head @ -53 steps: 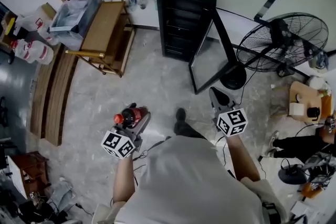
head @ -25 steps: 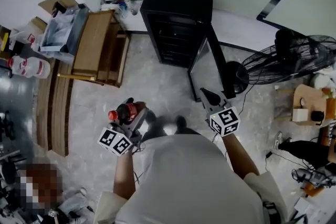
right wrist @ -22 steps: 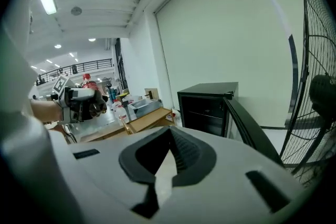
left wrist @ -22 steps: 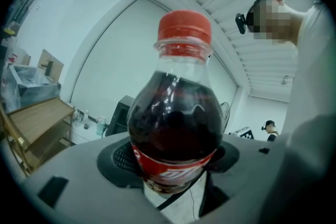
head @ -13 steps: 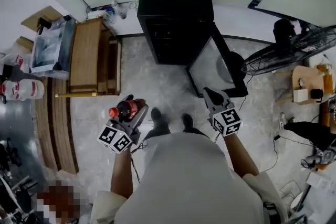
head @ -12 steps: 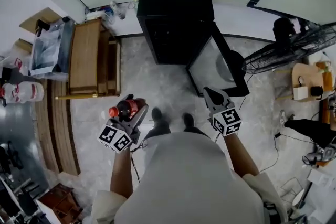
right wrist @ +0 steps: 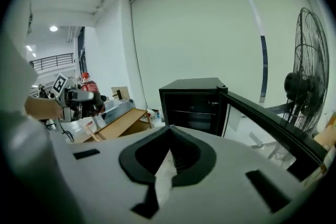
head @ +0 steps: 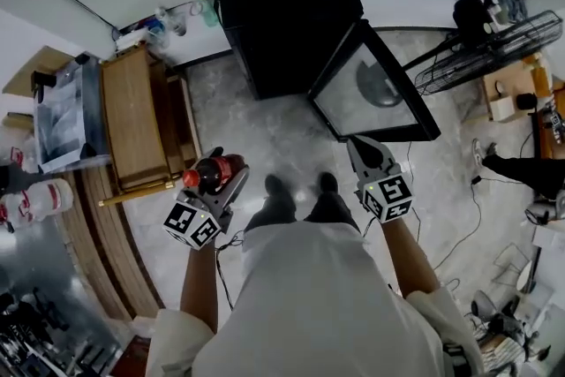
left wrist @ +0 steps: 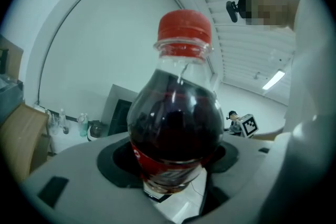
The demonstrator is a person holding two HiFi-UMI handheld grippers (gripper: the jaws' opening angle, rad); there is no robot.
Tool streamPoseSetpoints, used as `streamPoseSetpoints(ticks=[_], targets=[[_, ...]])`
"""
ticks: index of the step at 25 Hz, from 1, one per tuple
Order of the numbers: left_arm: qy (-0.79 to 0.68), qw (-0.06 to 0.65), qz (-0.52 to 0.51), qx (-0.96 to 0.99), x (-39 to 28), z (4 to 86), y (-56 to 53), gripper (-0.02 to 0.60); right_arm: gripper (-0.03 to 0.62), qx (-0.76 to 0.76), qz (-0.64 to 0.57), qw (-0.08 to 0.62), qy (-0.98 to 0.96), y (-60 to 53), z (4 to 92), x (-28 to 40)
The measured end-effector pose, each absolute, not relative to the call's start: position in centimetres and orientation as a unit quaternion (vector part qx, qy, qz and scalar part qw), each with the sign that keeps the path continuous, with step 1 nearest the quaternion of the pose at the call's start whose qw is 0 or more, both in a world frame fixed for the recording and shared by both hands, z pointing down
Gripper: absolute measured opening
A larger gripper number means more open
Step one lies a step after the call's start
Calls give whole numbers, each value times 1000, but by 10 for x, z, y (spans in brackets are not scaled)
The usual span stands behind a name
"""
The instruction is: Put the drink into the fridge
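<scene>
The drink is a dark cola bottle (head: 212,174) with a red cap and red label. My left gripper (head: 222,181) is shut on its body, and it fills the left gripper view as the bottle (left wrist: 176,123), held upright between the jaws of the left gripper (left wrist: 176,165). Ahead on the floor stands the black fridge (head: 282,13), with its glass door (head: 375,93) swung open to the right. My right gripper (head: 360,146) is shut and empty, just short of the door's near edge. In the right gripper view the fridge (right wrist: 191,105) shows dark shelves beyond the right gripper (right wrist: 169,131).
A low wooden bench (head: 132,119) stands left of the fridge, with plastic bottles (head: 177,18) by the wall. A floor fan (head: 494,40) stands at the far right. The person's feet (head: 300,194) are on the marble floor between the grippers. Clutter lies along the left edge.
The person has walked toward the fridge, which now looms larger and nearer in the head view. Both grippers came forward with them; the bottle stays held.
</scene>
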State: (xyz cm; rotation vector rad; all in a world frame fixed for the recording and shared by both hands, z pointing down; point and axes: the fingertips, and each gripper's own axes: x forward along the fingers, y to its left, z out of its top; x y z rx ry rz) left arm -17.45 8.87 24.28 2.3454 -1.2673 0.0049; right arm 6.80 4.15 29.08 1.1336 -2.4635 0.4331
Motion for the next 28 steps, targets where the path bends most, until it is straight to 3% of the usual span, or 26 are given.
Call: streamPoseSetpoints(ticks=[12,28], targets=[[-411,253,2,876,-186,289,47,298,-3,438,163,204,-860,11,311,52],[-432,261,7,863,-149,334,-25,298,-3,376,149,217,-889,-72,373,41]])
